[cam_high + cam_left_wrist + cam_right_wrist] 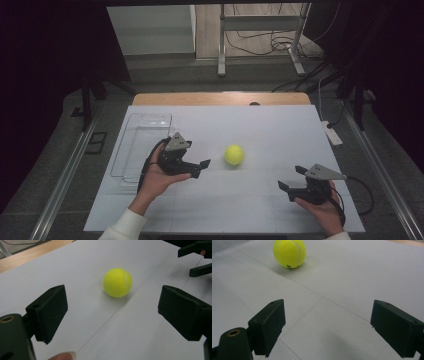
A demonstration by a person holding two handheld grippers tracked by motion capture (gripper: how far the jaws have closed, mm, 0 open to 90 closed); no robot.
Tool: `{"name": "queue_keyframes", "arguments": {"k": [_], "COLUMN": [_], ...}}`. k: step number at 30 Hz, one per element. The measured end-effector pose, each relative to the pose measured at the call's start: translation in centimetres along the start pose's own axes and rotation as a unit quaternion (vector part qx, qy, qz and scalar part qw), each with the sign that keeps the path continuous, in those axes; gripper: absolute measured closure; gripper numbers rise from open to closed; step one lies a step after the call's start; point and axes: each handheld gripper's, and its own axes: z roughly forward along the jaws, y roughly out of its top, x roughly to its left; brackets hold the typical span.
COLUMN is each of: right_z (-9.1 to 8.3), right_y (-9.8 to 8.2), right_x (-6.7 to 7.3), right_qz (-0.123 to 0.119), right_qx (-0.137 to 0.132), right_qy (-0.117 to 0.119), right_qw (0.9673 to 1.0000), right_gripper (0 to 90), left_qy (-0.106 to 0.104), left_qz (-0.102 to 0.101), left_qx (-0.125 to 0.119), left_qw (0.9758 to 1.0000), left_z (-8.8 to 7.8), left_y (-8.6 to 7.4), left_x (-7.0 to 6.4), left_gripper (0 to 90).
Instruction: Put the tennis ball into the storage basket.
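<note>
We see the tennis ball [234,154] resting on the white table [260,125], its seam [125,281] curving upright; being round, it has no long axis. Our left gripper [199,169] stands spread, empty, just beside it. Our right gripper [292,180], likewise spread and empty, sits well apart. The clear tray [142,145] is faint.

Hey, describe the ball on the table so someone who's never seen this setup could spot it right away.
On the white table, look near the middle, right of the clear plastic tray. The tennis ball sits there alone between the left claw and right claw, the one bright yellow, round thing.
</note>
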Motion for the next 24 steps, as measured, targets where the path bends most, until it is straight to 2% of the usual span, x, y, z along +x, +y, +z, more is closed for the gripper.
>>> {"name": "queue_keyframes", "arguments": {"k": [9,24], "right_z": [0.1,0.1], "right_y": [0.0,0.0], "right_x": [0.0,0.0], "right_qz": [0.0,-0.003], "right_qx": [0.002,0.005], "right_qy": [0.0,-0.002], "right_qw": [1.0,1.0], "right_gripper": [13.3,13.3], "left_qy": [-0.004,-0.012], "left_qz": [0.007,0.012], "left_qx": [-0.006,0.006], "left_qw": [1.0,0.9998], "left_z": [0.4,1.5], "left_y": [0.6,1.2], "left_x": [-0.3,-0.5], "left_gripper": [10.3,9.6]}}
